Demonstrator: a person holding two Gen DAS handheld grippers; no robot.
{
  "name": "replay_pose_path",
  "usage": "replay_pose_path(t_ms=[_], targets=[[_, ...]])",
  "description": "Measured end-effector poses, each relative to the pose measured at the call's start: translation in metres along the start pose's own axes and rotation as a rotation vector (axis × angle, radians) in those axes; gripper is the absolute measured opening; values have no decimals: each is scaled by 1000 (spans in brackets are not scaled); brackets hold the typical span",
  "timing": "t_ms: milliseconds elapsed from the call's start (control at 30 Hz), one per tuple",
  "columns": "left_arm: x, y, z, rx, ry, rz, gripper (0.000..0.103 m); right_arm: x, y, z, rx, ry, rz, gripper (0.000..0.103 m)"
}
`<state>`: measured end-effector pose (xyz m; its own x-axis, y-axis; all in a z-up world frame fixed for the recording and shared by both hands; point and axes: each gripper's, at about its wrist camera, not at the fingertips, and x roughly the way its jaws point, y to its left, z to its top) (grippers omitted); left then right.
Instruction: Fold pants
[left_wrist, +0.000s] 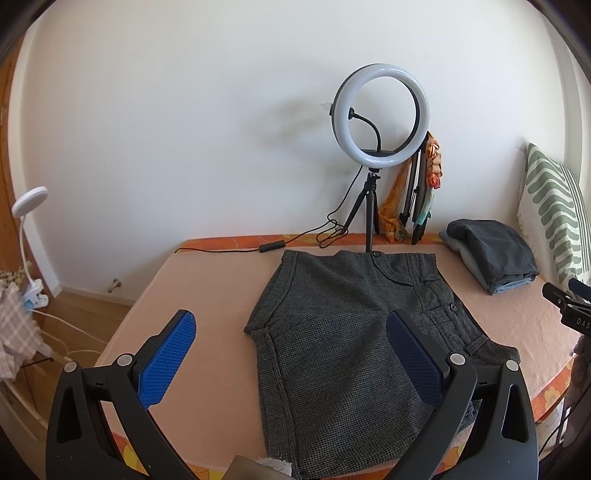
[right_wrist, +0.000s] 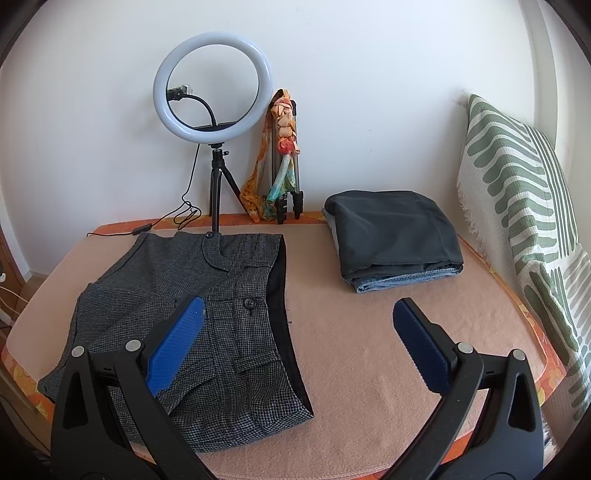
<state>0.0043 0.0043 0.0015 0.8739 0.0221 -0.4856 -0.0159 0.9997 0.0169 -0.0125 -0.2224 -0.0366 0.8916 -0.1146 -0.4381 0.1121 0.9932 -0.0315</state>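
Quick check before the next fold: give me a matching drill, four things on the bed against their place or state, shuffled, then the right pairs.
Things:
1. grey checked pants
2. folded dark pile
3. ring light
4. striped cushion

Places or states:
A. stands on a small tripod by the wall, lit
B. leans upright at the right side of the bed
C. lies partly folded, waistband toward the wall, under the open left tongs and right tongs
D. sits stacked on a blue denim piece, right of the pants

Pairs: 1-C, 2-D, 3-A, 4-B
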Motion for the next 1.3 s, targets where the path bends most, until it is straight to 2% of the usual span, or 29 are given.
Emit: replay_pose_path(t_ms=[667,900,1067,1133,1200,1300], targets=[[9,6,-2,4,11,30,102,1,3,0,-4,4,4,103],[19,21,-4,-34,64,-11,102,2,-1,1,15,3,13,103],[27,41,-8,-51,96,-17,102,-3,-6,-5,-24,-14,27,103],[31,51,-13,-67,111,-42,102,-5,-9,-8,-37,-10,25,103],[31,59,-20,-61,120,-71,102,-6,-12,-11,-44,0,47,103],[30,62,-30,1,136,-66,99,-10,-13,-16,-58,-4,57,103]])
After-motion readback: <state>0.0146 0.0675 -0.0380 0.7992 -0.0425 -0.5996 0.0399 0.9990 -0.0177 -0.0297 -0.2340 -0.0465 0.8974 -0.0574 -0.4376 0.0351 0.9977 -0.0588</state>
